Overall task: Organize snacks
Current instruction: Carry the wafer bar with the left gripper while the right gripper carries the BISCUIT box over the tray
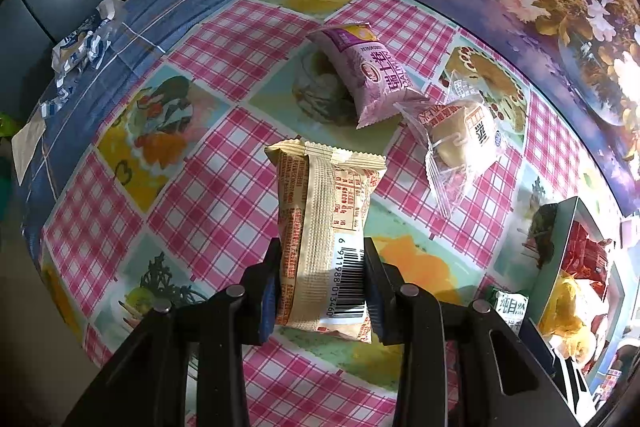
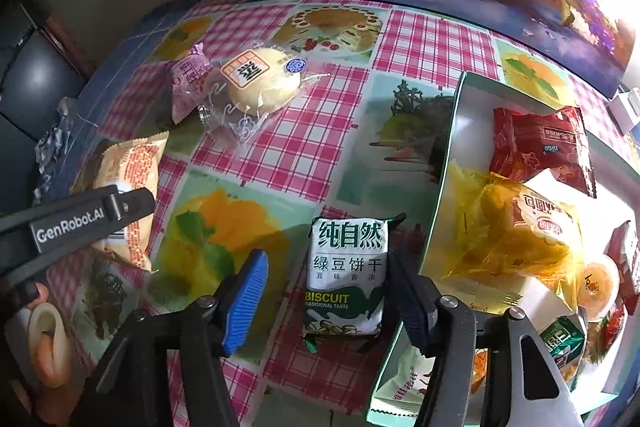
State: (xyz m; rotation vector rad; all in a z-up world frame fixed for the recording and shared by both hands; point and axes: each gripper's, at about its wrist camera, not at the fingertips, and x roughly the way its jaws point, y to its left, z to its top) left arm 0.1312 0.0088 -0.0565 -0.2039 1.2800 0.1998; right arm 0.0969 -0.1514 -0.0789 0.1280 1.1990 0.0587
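Left gripper (image 1: 320, 283): fingers pinch a cream snack packet (image 1: 324, 223) with a barcode at its lower end, centre of the left wrist frame, over the checked tablecloth (image 1: 224, 187).

Right gripper (image 2: 324, 291): fingers spread, green-and-white biscuit pack (image 2: 346, 277) lying between them on the cloth, left pad clear of it.

Open box (image 2: 444, 179) of snacks, right of frame. Purple packet (image 1: 366, 71) and clear-wrapped bun (image 1: 460, 135) lie upper centre.
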